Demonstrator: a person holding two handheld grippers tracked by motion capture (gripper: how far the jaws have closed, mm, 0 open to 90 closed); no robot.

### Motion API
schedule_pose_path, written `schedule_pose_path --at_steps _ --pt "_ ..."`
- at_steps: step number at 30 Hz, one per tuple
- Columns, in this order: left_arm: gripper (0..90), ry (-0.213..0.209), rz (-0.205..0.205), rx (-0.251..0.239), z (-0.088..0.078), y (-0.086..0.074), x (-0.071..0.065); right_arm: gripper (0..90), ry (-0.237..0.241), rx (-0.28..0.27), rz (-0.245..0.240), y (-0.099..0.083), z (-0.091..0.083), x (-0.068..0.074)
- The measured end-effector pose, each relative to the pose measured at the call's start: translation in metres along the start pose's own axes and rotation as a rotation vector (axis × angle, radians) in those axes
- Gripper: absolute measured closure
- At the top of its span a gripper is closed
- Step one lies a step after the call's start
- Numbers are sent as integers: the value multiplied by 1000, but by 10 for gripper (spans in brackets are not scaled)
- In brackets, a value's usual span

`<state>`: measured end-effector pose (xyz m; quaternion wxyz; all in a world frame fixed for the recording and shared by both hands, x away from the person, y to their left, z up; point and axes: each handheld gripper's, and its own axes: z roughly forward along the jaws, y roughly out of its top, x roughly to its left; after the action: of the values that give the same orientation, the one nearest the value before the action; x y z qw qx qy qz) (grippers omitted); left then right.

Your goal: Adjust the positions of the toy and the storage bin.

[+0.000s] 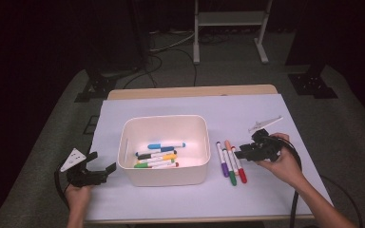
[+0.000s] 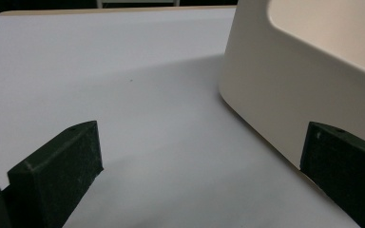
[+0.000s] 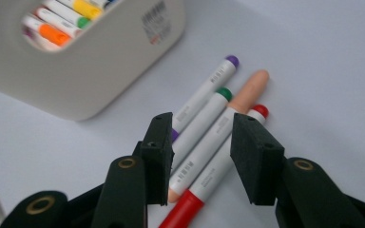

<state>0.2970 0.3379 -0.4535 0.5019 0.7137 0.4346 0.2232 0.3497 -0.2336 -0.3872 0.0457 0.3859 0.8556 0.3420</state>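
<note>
Your table (image 1: pixel 123 199) carries a white sheet, and on it the cream bin (image 1: pixel 164 175) with several markers (image 1: pixel 159 156) lying inside. Just right of the bin, four more pens lie side by side on the sheet: purple (image 1: pixel 223 160), green (image 1: pixel 229 167), peach (image 1: pixel 231 154) and red (image 1: pixel 239 166). Your right claw (image 1: pixel 237 154) hangs over that row, jaws parted about halfway and gripping nothing; in the right gripper view (image 3: pixel 199 156) the green (image 3: pixel 204 121), peach (image 3: pixel 240 102) and red (image 3: pixel 190 204) pens show between its pads, whether touched you cannot tell. Your left claw (image 1: pixel 103 167) sits beside the bin's left wall, jaws spread wide, empty; in the left gripper view (image 2: pixel 195 161) the bin (image 2: pixel 285 90) stands near its right jaw.
</note>
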Motion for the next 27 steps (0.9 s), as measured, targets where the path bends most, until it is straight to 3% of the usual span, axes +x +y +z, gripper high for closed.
schedule_pose_path --at_steps 13,21,27 --pt "0 -2 -1 -6 0 0 0 609 -89 60 35 -18 38 -11" --pt "0 -3 -1 -5 0 0 0 630 -156 91 69 -28 36 -18" --pt "0 0 2 -2 0 0 0 732 -192 86 111 -39 28 -26"
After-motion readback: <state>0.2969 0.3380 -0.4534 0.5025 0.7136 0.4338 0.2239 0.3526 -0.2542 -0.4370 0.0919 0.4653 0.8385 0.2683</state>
